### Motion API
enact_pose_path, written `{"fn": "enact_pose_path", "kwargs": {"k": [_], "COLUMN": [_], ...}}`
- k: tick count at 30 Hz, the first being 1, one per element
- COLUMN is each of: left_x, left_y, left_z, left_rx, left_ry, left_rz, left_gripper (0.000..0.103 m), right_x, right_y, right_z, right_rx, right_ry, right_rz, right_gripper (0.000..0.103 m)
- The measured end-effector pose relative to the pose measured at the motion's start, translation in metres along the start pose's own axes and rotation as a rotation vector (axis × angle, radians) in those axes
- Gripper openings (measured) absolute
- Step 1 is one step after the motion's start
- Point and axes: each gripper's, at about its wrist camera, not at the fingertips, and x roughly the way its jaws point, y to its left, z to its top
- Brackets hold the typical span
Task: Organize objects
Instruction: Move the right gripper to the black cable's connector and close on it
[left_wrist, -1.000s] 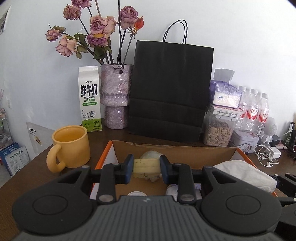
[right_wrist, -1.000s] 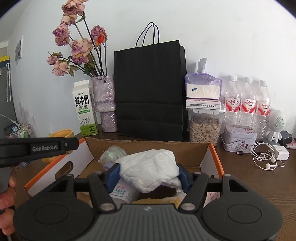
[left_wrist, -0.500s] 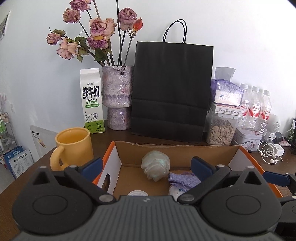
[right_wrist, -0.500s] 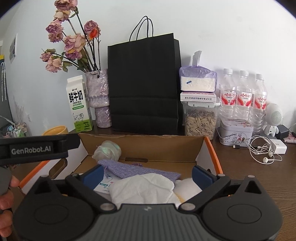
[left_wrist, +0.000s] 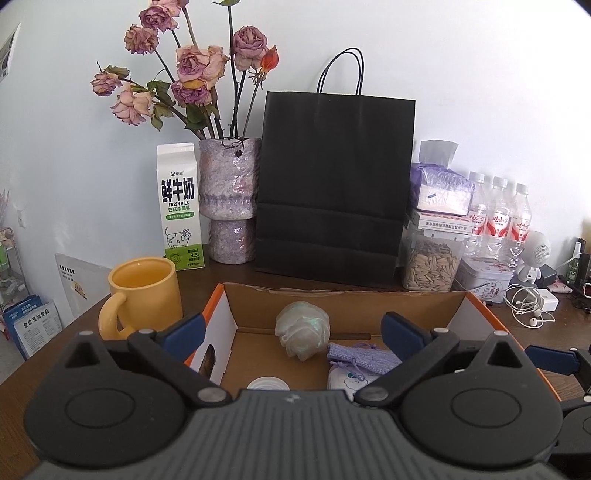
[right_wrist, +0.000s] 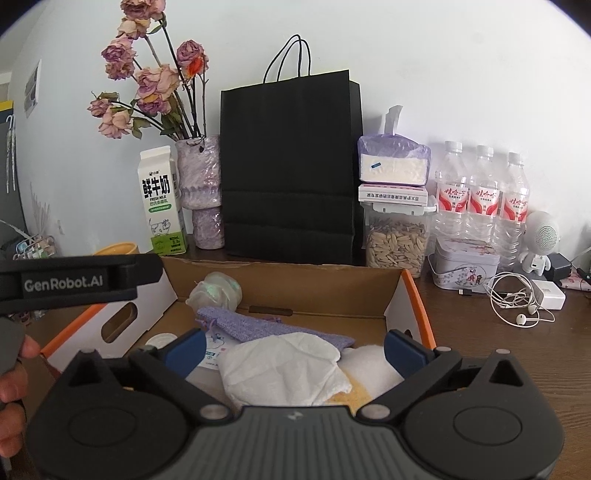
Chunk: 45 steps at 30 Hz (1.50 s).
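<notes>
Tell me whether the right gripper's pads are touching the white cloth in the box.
Apart. The right wrist view shows the right gripper wide open, both blue pads clear of the white cloth, which lies loose in the cardboard box.

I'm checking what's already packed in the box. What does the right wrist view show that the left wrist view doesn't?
Only the right wrist view shows the white crumpled cloth lying between the open right gripper jaws, and a hand at the left edge.
Only the left wrist view shows the whole yellow mug beside the box.
Both show the cardboard box, the pale mesh ball and the purple pouch inside it.
</notes>
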Motion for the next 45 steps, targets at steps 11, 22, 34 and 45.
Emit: {"fn": "enact_pose_path", "kwargs": {"k": [11, 22, 34, 45], "left_x": [-0.027, -0.059, -0.084, -0.100], "left_y": [0.005, 0.016, 0.034, 0.052], "left_z": [-0.012, -0.031, -0.057, -0.082], "left_rx": [-0.002, -0.002, 0.026, 0.044], "left_ry": [-0.040, -0.048, 0.016, 0.093], "left_rz": [-0.020, -0.052, -0.077, -0.095], "left_gripper": [0.103, 0.103, 0.103, 0.103], "right_x": [-0.028, -0.067, -0.076, -0.049], "right_y": [0.005, 0.008, 0.009, 0.011], "right_z": [-0.012, -0.035, -0.065, -0.066], "right_rx": [-0.046, -0.048, -0.060, 0.024], "right_ry": [-0.009, -0.031, 0.138, 0.299], "right_rz": [0.003, 0.009, 0.097, 0.161], "right_gripper": [0.103, 0.100, 0.054, 0.031]}}
